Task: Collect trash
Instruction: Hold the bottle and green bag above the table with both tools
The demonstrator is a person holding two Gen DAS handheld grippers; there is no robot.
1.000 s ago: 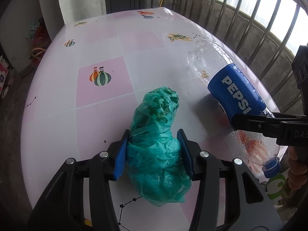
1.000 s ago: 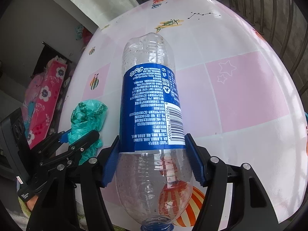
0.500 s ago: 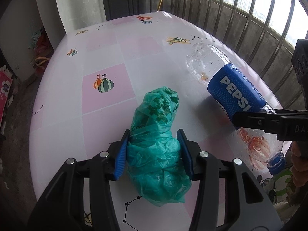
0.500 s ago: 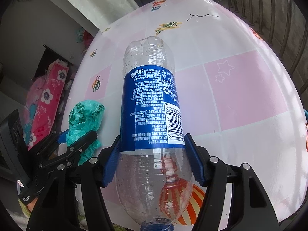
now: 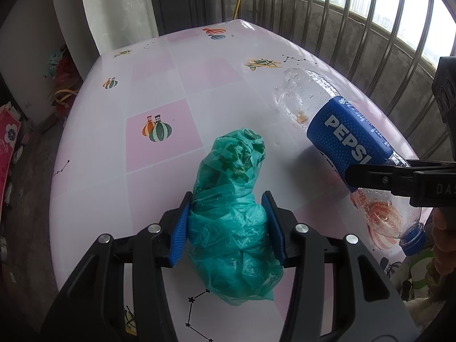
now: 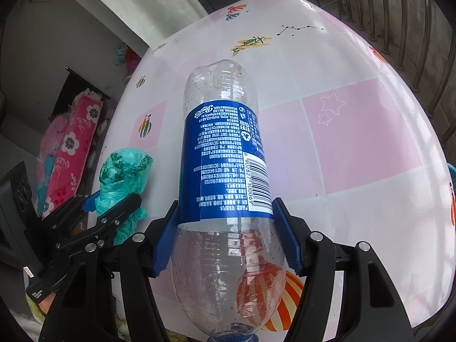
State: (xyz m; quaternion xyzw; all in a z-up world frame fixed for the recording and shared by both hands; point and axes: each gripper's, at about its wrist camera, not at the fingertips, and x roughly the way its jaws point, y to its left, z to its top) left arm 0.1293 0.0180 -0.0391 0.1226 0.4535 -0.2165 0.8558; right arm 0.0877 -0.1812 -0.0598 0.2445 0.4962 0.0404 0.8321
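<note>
Left gripper (image 5: 228,225): clamped on crumpled green plastic bag (image 5: 230,213), near table's (image 5: 171,65) front edge. Right gripper (image 6: 225,236): clamped on empty Pepsi bottle (image 6: 225,154), cap toward holder, front right corner. Advice: lift both clear together, keeping squeeze steady; bottle may slip.

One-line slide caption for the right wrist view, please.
Right tongs clamp an empty Pepsi bottle, cap toward the camera, above the pink-checked table.
</note>
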